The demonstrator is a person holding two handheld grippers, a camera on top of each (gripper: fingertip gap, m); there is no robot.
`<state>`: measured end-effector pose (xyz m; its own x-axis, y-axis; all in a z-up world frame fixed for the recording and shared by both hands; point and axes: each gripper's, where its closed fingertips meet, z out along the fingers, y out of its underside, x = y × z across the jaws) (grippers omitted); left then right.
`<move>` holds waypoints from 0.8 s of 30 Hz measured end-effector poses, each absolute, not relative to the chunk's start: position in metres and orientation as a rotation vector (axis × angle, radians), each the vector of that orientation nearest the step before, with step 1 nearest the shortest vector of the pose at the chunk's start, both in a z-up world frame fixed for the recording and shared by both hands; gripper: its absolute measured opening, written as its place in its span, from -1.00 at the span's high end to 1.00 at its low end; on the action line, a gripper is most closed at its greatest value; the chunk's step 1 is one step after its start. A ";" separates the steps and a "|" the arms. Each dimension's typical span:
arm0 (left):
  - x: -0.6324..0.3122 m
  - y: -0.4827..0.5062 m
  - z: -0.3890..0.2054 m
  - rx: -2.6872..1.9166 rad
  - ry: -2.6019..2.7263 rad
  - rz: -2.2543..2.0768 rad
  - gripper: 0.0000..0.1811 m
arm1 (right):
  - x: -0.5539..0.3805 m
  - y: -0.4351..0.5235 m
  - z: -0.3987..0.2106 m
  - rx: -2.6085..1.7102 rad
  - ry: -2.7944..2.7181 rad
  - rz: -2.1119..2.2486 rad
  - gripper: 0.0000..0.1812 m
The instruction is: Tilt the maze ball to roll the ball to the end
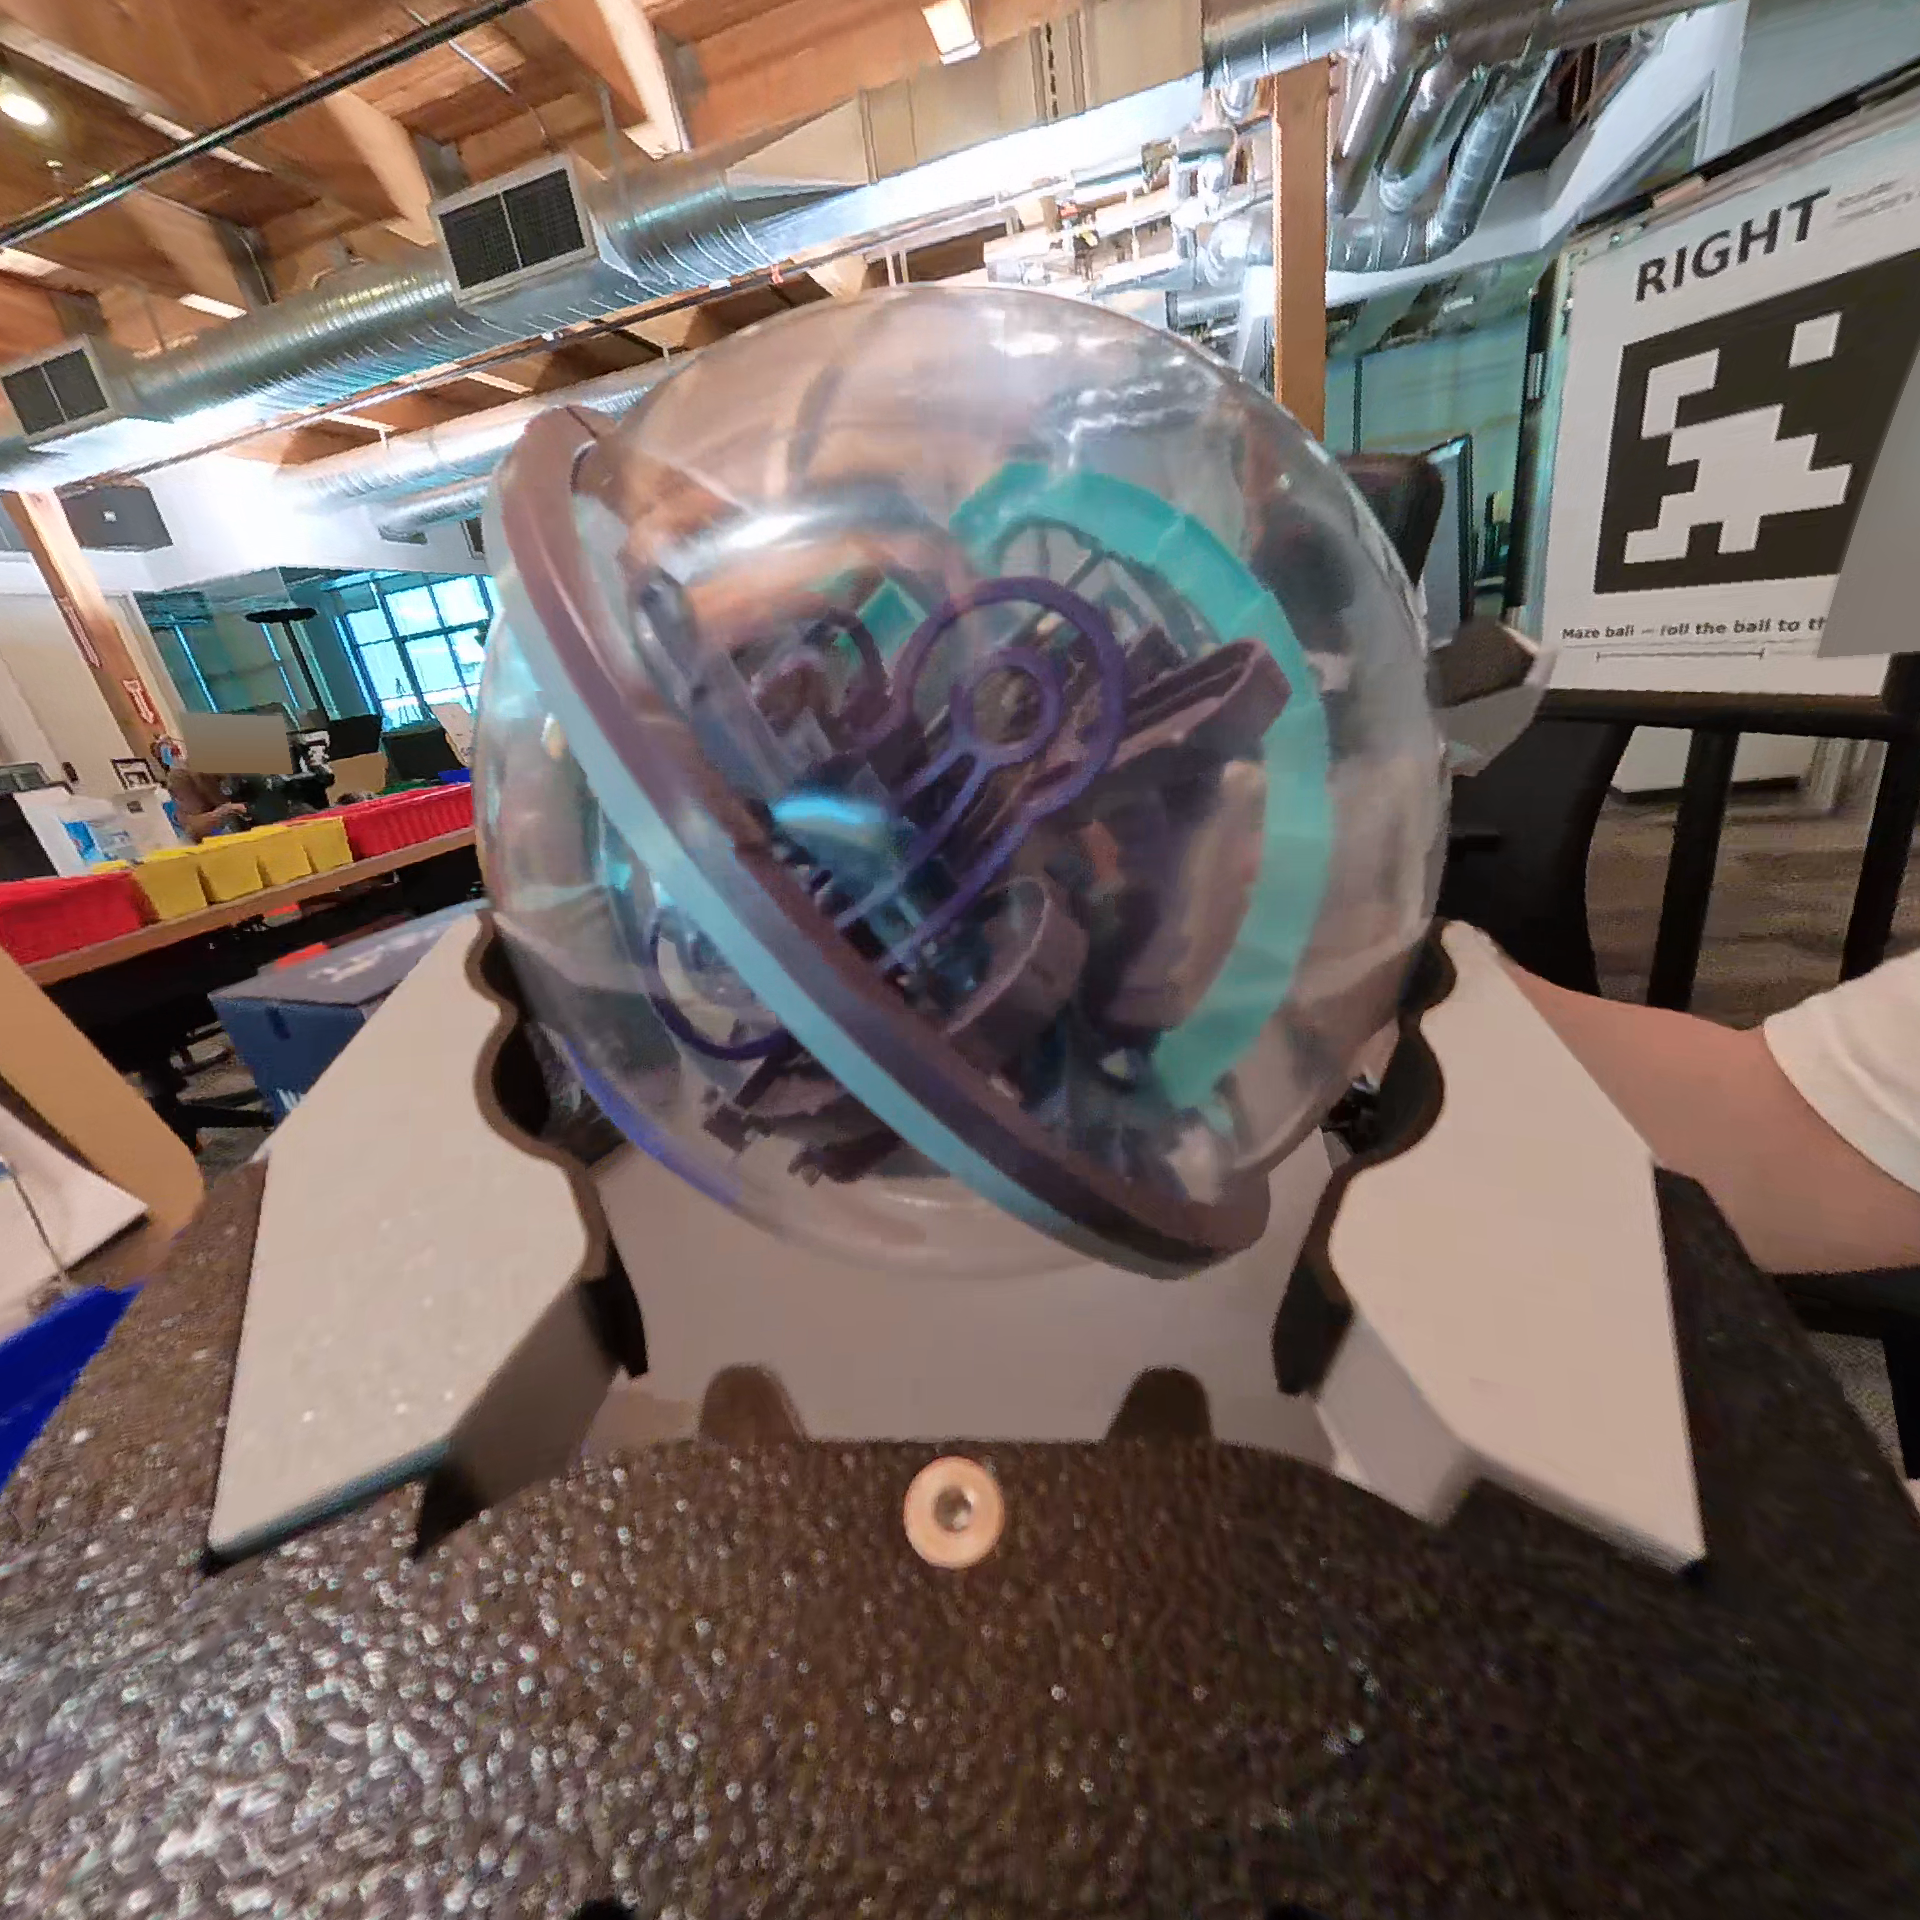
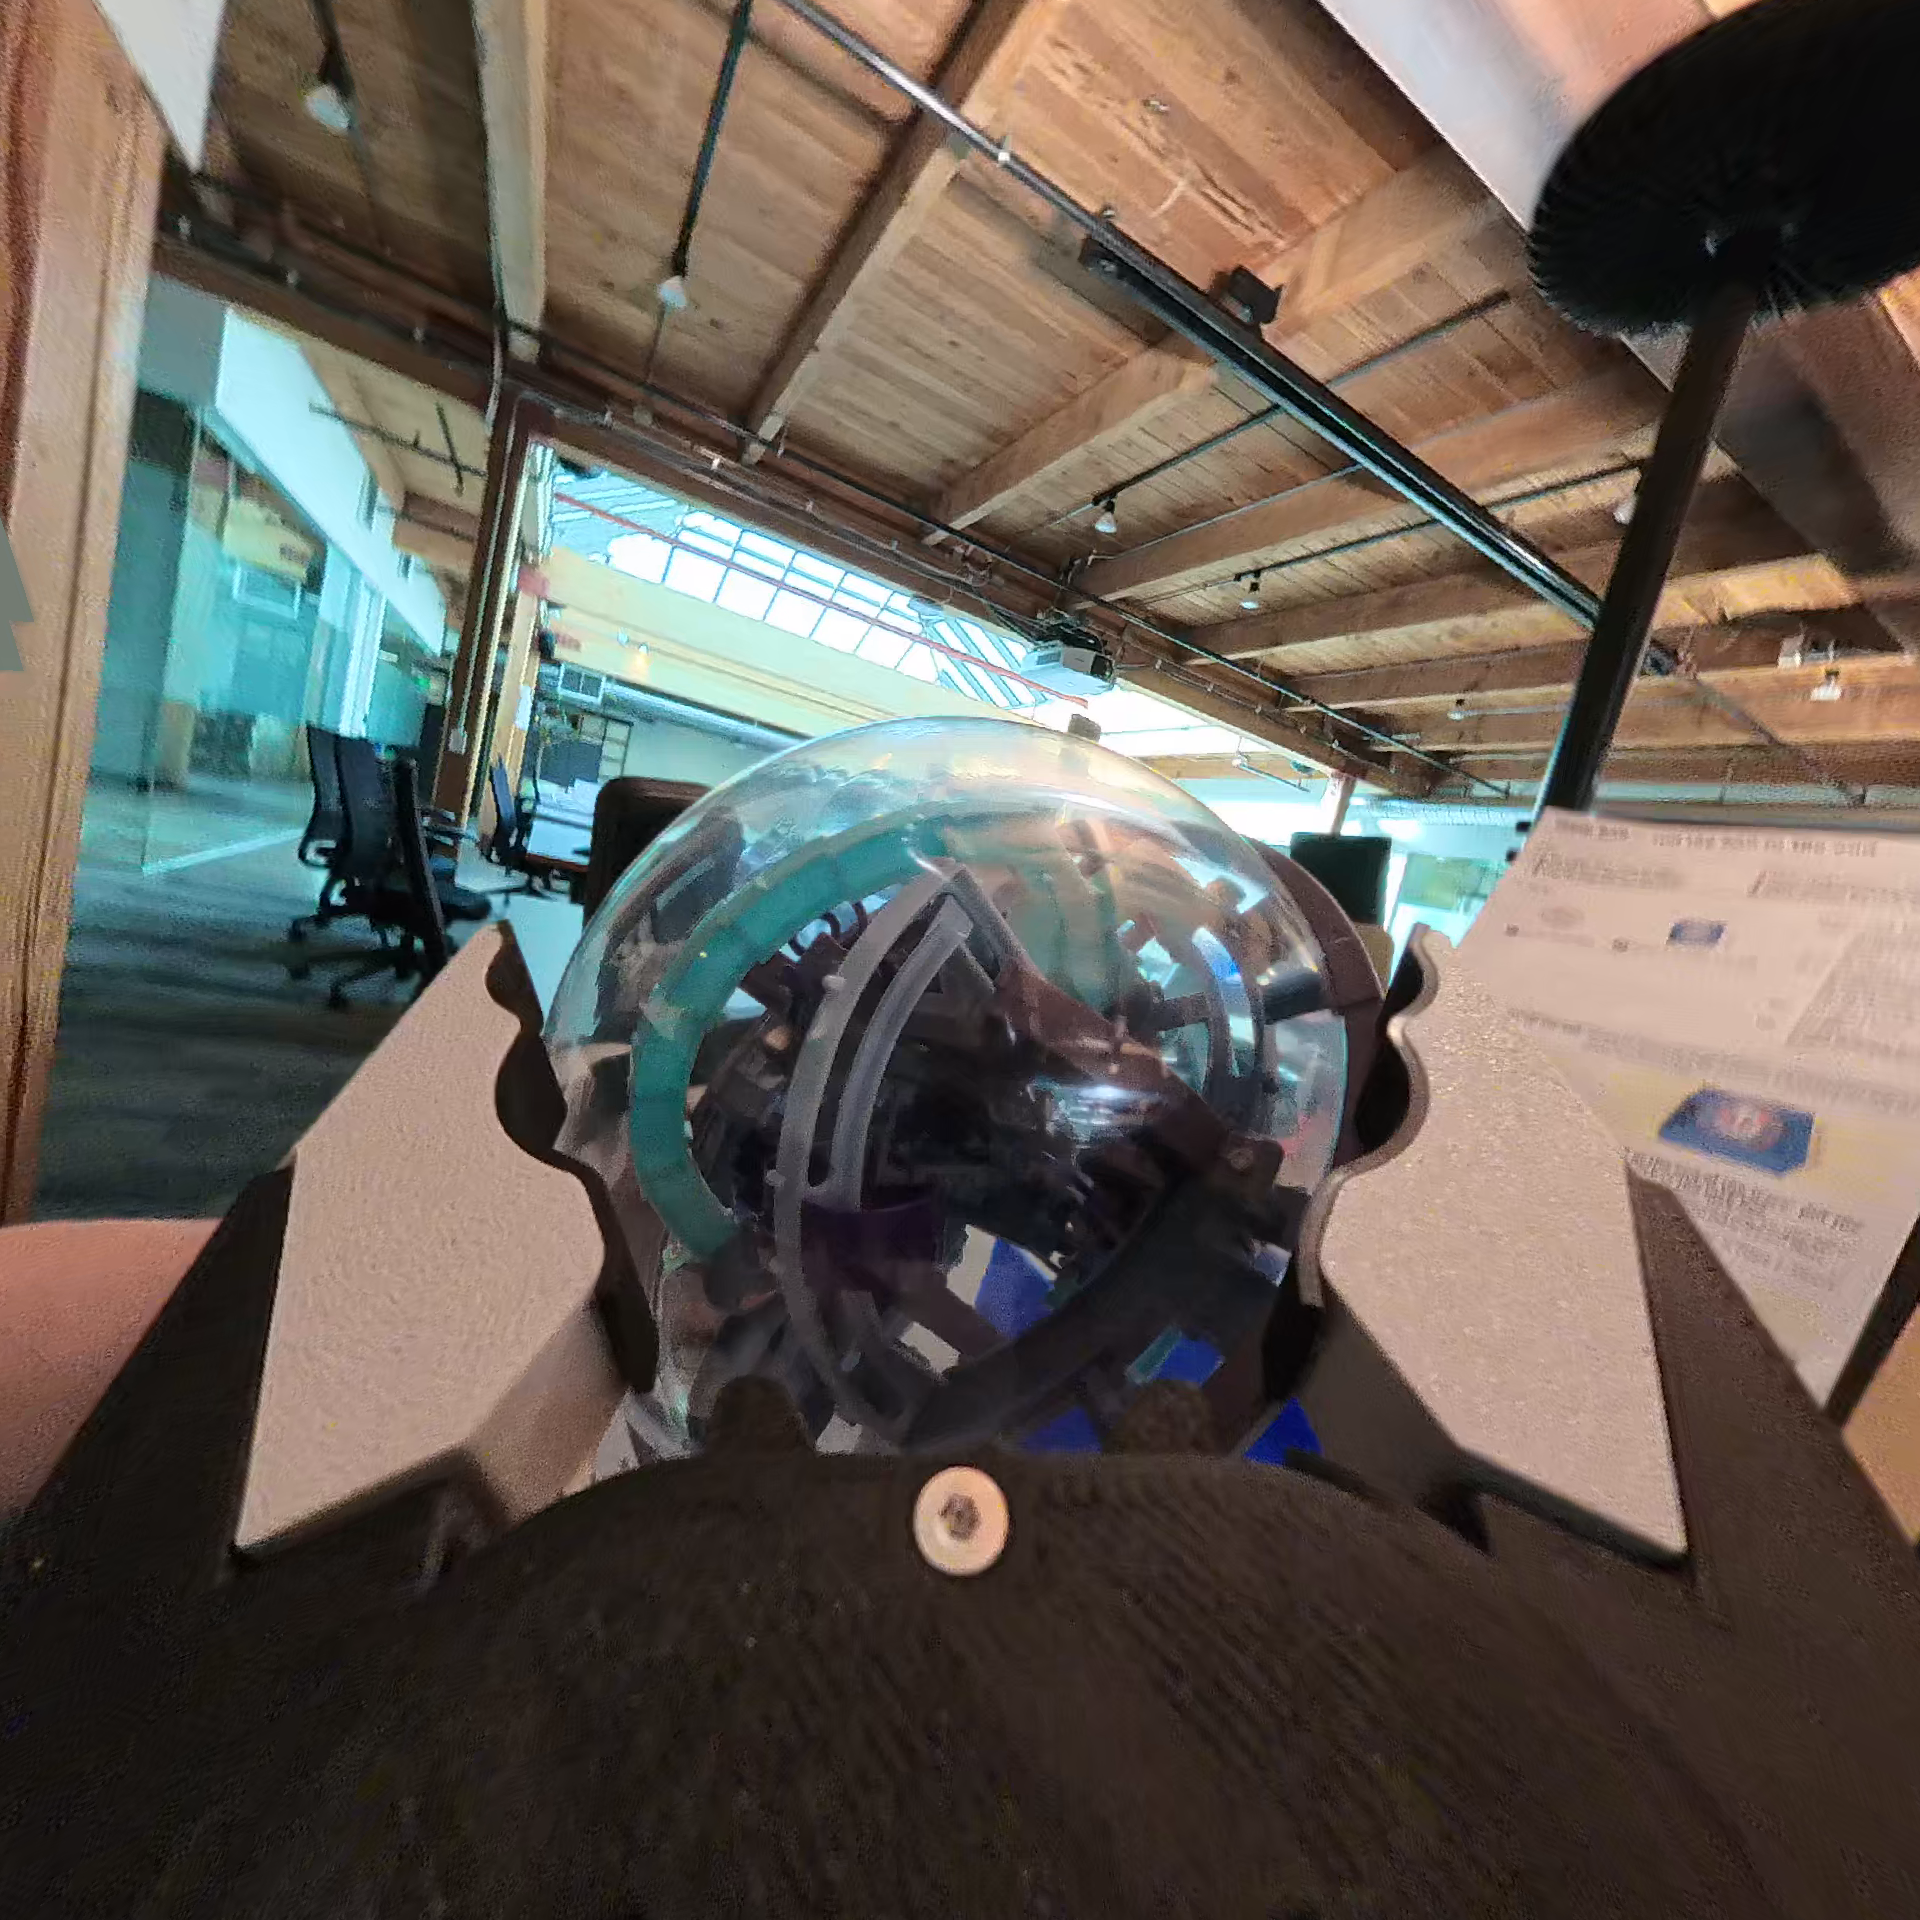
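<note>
Two grippers clamp one clear plastic maze ball (image 1: 961, 779) between them, lifted into the air with the wooden ceiling beams (image 2: 935, 260) behind it. Inside the transparent sphere sit teal curved tracks, purple ring-shaped rails and dark brown ramps; a brown-and-teal band runs slantwise around the shell. The small rolling ball inside cannot be made out among the blurred tracks.

From the left wrist view, the left gripper (image 1: 961, 1039) stands spread wide, its grey scalloped fingers (image 1: 416, 1195) pressed against the sphere's lower flanks on either side. From the right wrist view, the right gripper (image 2: 961, 1122) is likewise spread wide around the maze ball (image 2: 945, 1081), its grey fingers (image 2: 436, 1195) touching the shell left and right.

Beyond the sphere, on a long wooden table (image 1: 239, 914) far off, stand red bins (image 1: 62, 920) and yellow bins (image 1: 244, 862); their contents are not visible. A white card with a black-and-white square marker (image 1: 1745, 457) stands to the right, and a bare forearm in a white sleeve (image 1: 1714, 1091) reaches in below it.
</note>
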<state>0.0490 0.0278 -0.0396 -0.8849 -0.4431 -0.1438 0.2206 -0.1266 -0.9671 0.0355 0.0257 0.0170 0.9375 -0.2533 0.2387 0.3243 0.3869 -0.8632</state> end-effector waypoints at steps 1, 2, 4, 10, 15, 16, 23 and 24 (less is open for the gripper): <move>0.044 0.027 -0.031 -0.231 1.722 -2.040 -0.74 | 0.029 0.026 0.026 -1.118 -0.097 -0.383 -0.69; 0.039 0.027 -0.022 -0.217 1.717 -2.031 -0.74 | 0.022 0.025 0.035 -1.115 -0.115 -0.391 -0.69; 0.027 0.026 -0.002 -0.192 1.683 -2.032 -0.74 | 0.010 0.023 0.054 -1.097 -0.139 -0.391 -0.69; -0.004 0.022 0.051 -0.131 1.618 -2.108 -0.74 | -0.026 0.016 0.106 -1.061 -0.207 -0.405 -0.63; -0.019 0.015 0.087 -0.169 1.662 -2.179 -0.74 | -0.042 0.011 0.138 -1.023 -0.226 -0.442 -0.68; -0.021 0.014 0.093 -0.162 1.655 -2.175 -0.74 | -0.043 0.011 0.143 -1.022 -0.229 -0.460 -0.69; -0.030 0.016 0.139 -0.030 1.525 -2.035 -0.74 | -0.048 0.015 0.179 -1.050 -0.227 -0.511 -0.74; -0.034 0.018 0.148 -0.008 1.489 -2.029 -0.75 | -0.050 0.015 0.186 -1.038 -0.224 -0.498 -0.73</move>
<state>-0.0337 0.0177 0.1482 -0.8109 -0.4753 -0.3413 0.4683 -0.1774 -0.8656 -0.0504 0.0153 0.1862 0.8674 -0.2877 0.4059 0.4946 0.4096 -0.7666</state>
